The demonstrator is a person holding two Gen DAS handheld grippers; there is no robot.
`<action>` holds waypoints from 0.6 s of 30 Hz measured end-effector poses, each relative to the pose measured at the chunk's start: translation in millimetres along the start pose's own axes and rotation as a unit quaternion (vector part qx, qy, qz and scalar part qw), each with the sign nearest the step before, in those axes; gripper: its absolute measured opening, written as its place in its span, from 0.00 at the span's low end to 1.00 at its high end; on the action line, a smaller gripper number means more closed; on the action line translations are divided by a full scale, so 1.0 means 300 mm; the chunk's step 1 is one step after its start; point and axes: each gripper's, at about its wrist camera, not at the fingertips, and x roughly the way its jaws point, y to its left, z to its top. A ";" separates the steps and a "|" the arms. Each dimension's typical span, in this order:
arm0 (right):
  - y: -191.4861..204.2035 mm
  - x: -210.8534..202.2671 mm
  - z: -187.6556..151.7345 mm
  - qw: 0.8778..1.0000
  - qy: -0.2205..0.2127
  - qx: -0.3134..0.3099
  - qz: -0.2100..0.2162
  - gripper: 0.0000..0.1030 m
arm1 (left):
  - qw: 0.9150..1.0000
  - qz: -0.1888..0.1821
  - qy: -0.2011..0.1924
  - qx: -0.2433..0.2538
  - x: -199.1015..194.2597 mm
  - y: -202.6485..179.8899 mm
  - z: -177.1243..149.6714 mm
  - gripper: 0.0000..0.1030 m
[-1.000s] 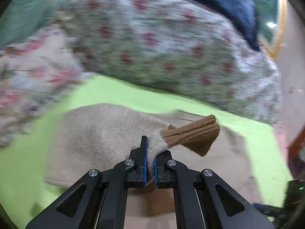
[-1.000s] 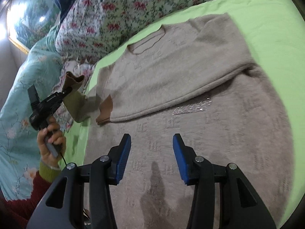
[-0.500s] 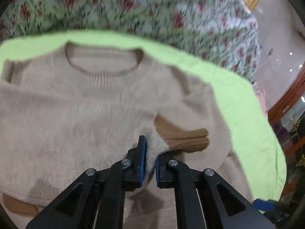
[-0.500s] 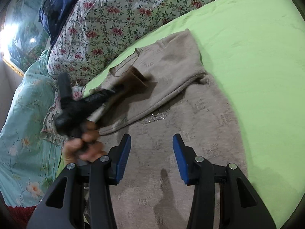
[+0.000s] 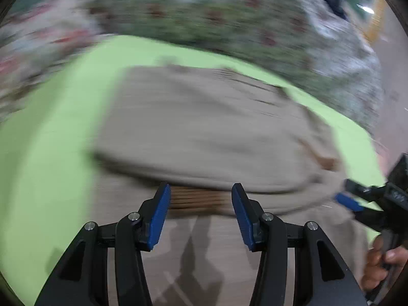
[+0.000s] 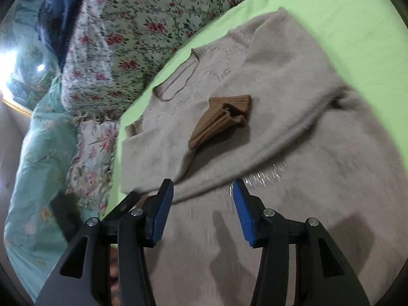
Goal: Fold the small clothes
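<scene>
Green bedsheet [image 6: 344, 12] covers the bed, with a flowered quilt [image 6: 122, 38] heaped behind it. On the sheet lies a beige sweater [image 6: 293, 81], both sleeves folded across its chest, one brown cuff [image 6: 221, 117] lying on top. The left gripper [image 5: 201, 204] hovers over the sweater, its jaws opening with nothing between them; a brown cuff shows just beyond them. The right gripper [image 6: 202, 204] hangs above the lower body, jaws moderately apart and opening slightly, empty. The sleeve-folding step looks done. Next, I'd judge, both grippers should pinch the hem and carry it toward the collar.
</scene>
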 end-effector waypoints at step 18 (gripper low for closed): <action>0.036 -0.155 0.255 0.992 -0.106 -0.070 -0.021 0.08 | 0.992 0.084 0.000 -0.089 0.112 0.224 0.070 0.49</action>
